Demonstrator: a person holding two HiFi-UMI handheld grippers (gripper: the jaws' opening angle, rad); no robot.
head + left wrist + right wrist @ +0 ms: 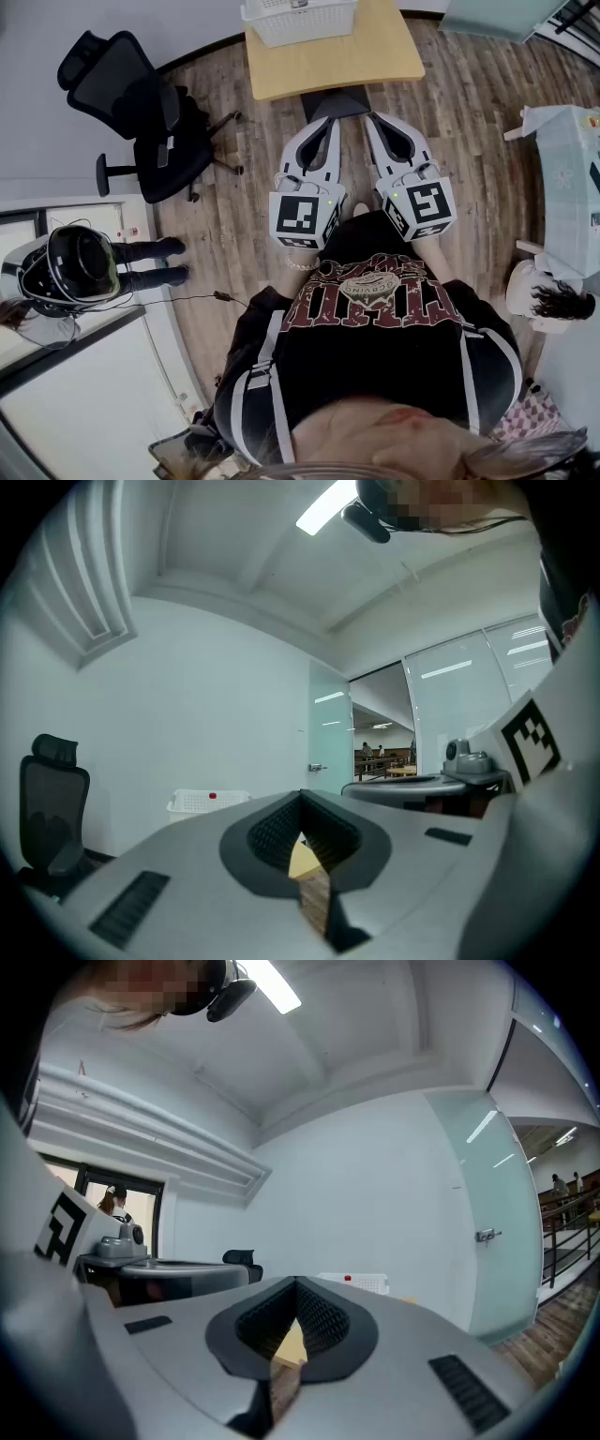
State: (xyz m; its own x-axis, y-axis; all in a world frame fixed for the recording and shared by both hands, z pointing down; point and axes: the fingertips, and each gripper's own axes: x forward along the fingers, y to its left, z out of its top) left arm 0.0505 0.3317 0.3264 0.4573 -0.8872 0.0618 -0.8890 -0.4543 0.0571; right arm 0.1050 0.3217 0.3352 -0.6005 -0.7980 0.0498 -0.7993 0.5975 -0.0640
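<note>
We hold the left gripper (323,111) and right gripper (364,108) side by side at mid-frame. Both pairs of jaws are together and empty, near the bench (309,66) carrying a white basket (300,21).

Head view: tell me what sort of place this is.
Probably an office room: a black office chair on a wood floor, a small wooden table with a white basket, and a frosted glass door in the left gripper view.

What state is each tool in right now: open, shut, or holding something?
Left tool: shut, nothing between its jaws.
Right tool: shut, nothing between its jaws.
</note>
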